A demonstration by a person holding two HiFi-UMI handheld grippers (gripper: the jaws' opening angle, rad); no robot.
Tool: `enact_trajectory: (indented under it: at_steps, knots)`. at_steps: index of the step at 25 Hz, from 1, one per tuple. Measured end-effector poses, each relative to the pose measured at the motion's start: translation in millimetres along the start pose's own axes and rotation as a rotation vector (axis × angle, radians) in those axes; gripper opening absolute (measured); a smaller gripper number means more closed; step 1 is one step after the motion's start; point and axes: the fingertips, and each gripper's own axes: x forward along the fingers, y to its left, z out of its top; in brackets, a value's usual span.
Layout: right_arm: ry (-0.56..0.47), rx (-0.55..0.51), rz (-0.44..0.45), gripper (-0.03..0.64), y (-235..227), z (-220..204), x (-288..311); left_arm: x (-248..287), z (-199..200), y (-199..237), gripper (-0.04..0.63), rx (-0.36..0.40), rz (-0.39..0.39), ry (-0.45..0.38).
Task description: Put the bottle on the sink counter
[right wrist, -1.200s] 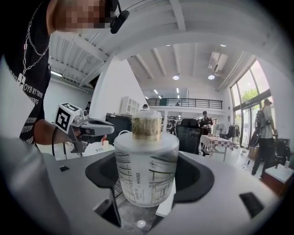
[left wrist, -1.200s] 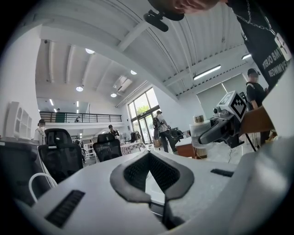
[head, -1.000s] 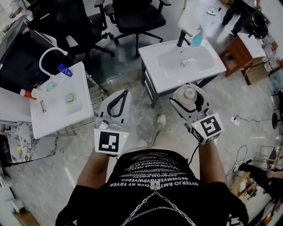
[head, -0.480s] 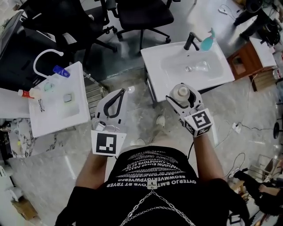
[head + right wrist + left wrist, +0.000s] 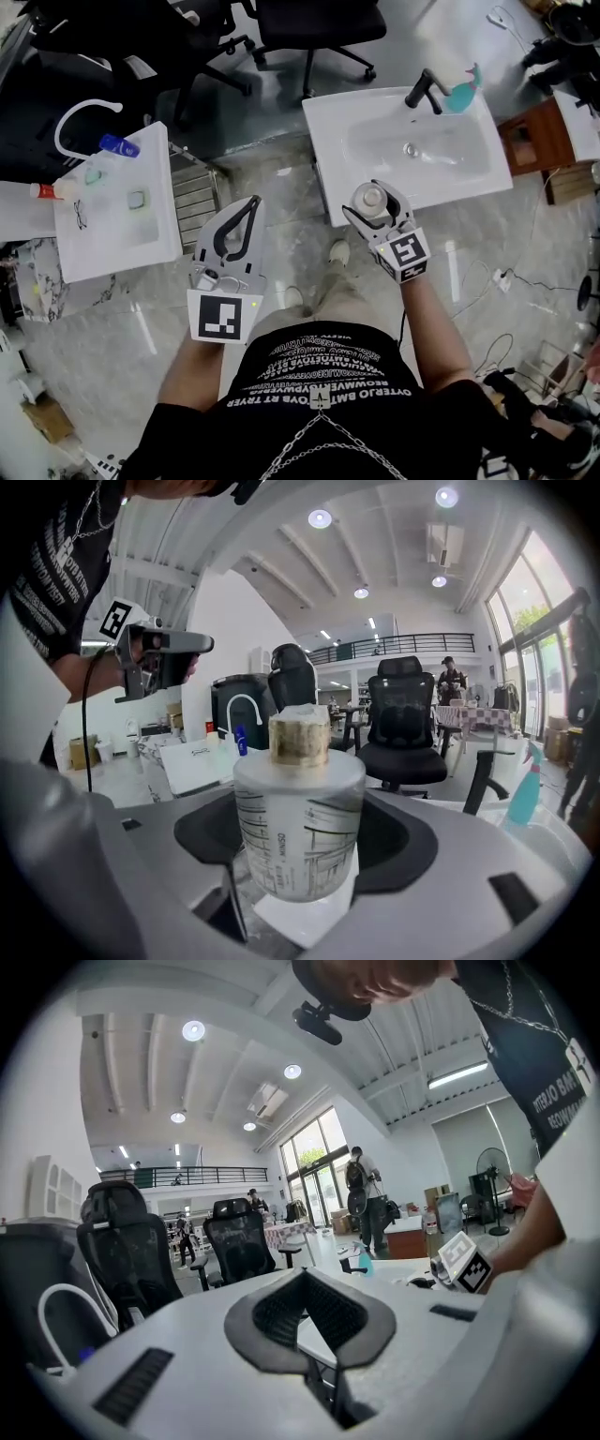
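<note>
A frosted white bottle (image 5: 367, 197) with a pale cap stands upright between the jaws of my right gripper (image 5: 374, 189), which is shut on it. In the head view it hangs just off the front left corner of the white sink counter (image 5: 473, 178), above the floor. The right gripper view shows the bottle (image 5: 298, 808) close up with line drawings on its side, held in the right gripper (image 5: 302, 855). My left gripper (image 5: 252, 203) hovers over the floor to the left; its jaws are shut and hold nothing, as the left gripper view (image 5: 305, 1274) also shows.
On the sink counter stand a black tap (image 5: 424, 91) and a teal spray bottle (image 5: 462, 93) at the back. A second white counter (image 5: 112, 234) at the left carries a white tap and small bottles. Black office chairs (image 5: 314, 19) stand behind. A wooden cabinet (image 5: 530, 141) sits to the right.
The view has shifted, and the sink counter now sits higher and further right. My right gripper with the bottle has moved left, towards the counter's front left corner. The left gripper keeps its pose.
</note>
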Motion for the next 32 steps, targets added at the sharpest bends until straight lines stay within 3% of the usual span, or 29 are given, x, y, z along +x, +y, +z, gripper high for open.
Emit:
enact_trajectory:
  at_steps: [7,15,23,32]
  knots:
    - [0.077,0.043,0.028,0.333,-7.9,-73.2,37.0,14.0,-38.8,-5.2,0.006,-0.038,0.023,0.063]
    - [0.146,0.054,0.026,0.333,-15.8,-130.8,65.2,17.8,-64.9,-16.4,0.005,-0.004,-0.004,0.1]
    - [0.173,0.06,0.038,0.333,-13.0,-153.6,81.3,12.7,-80.1,-17.0,0.006,-0.017,0.001,0.135]
    - [0.186,-0.005,0.035,0.333,-6.1,-157.2,84.7,5.7,-85.7,-9.9,0.005,-0.058,0.027,0.146]
